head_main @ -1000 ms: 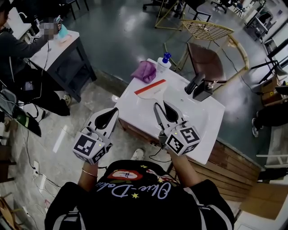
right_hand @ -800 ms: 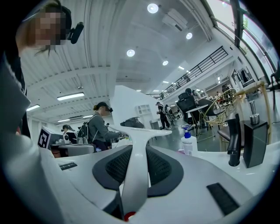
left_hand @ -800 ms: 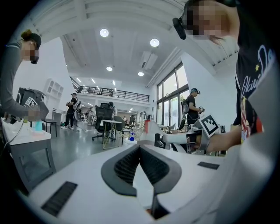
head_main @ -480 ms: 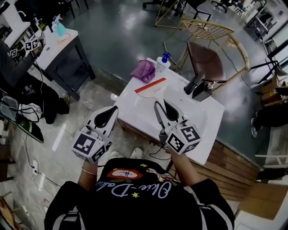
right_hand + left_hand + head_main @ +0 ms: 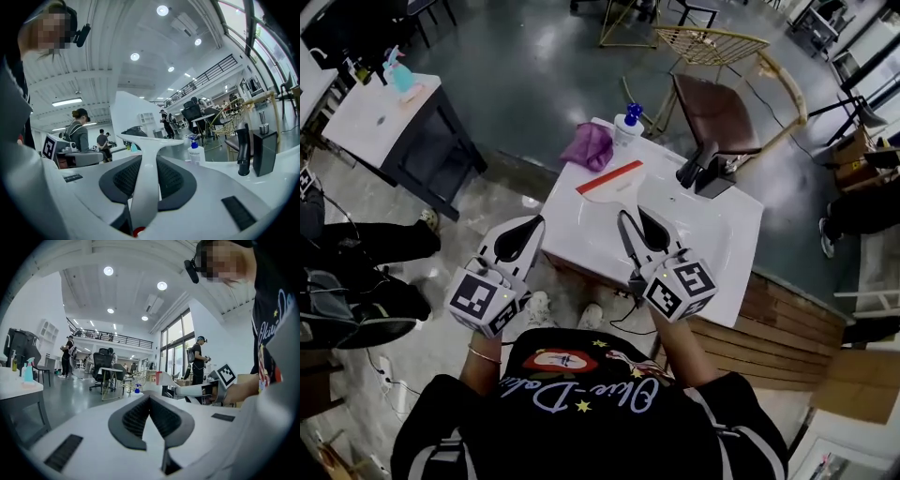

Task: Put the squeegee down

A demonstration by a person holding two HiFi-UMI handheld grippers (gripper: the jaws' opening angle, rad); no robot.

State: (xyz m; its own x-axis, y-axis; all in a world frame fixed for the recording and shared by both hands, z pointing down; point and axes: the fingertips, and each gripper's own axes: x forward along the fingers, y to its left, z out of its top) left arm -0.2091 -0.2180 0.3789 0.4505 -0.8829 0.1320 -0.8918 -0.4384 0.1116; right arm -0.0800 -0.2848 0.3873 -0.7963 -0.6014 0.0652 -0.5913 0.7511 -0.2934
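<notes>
Over the white sink counter (image 5: 712,239) the squeegee (image 5: 614,186) is clamped by its handle in the right gripper (image 5: 633,223), blade at twelve o'clock, seemingly ready for lowering; the left gripper (image 5: 530,230) is held closed, empty, at nine o'clock.

Left tool (image 5: 536,221) held level, jaws together, empty, right tool (image 5: 634,217) level, clamped on squeegee (image 5: 614,180) handle

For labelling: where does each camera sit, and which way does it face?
Head view: on the person's head, steeply down at the sink counter; shows shirt, left tool, right tool.
Left gripper view: on the left tool, level across the room; shows the right hand.
Right gripper view: on the right tool, along the squeegee toward the bottle; shows the shirt.
Head and right gripper views share the squeegee.
</notes>
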